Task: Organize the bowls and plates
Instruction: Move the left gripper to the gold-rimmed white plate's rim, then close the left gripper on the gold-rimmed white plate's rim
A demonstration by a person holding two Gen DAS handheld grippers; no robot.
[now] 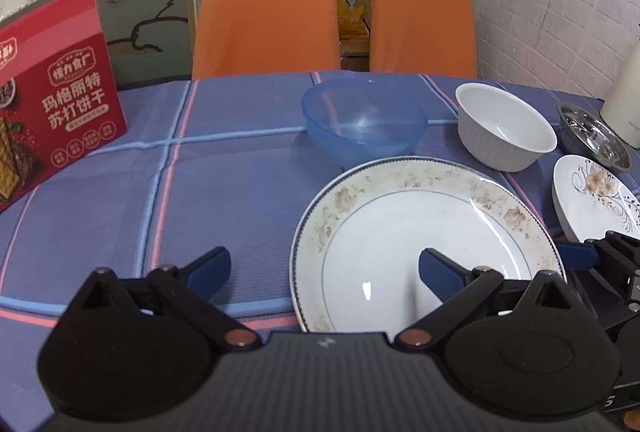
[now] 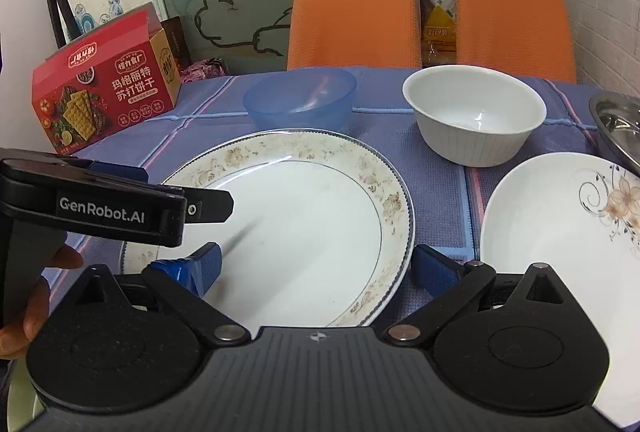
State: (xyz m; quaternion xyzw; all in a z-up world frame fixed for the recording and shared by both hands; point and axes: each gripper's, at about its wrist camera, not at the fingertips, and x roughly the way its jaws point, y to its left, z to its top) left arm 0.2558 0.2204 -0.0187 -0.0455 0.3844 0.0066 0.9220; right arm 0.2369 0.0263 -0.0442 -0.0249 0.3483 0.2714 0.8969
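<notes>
A large white plate with a faded floral rim (image 1: 424,236) (image 2: 296,228) lies on the blue checked tablecloth (image 1: 200,192). My left gripper (image 1: 324,274) is open, its right finger over the plate's near part, its left finger over the cloth. My right gripper (image 2: 316,268) is open and straddles the plate's near right rim. Behind the plate stand a translucent blue bowl (image 1: 364,120) (image 2: 300,100) and a white ribbed bowl (image 1: 504,126) (image 2: 474,112). A smaller flower-painted plate (image 1: 592,200) (image 2: 560,244) lies to the right, with a steel dish (image 1: 592,138) (image 2: 618,120) behind it.
A red cracker box (image 1: 52,104) (image 2: 104,88) stands at the table's left. Two orange chair backs (image 1: 266,16) (image 1: 422,20) rise past the far edge. A cream kettle (image 1: 626,96) stands at the far right. A hand (image 2: 32,296) holds the left gripper's body.
</notes>
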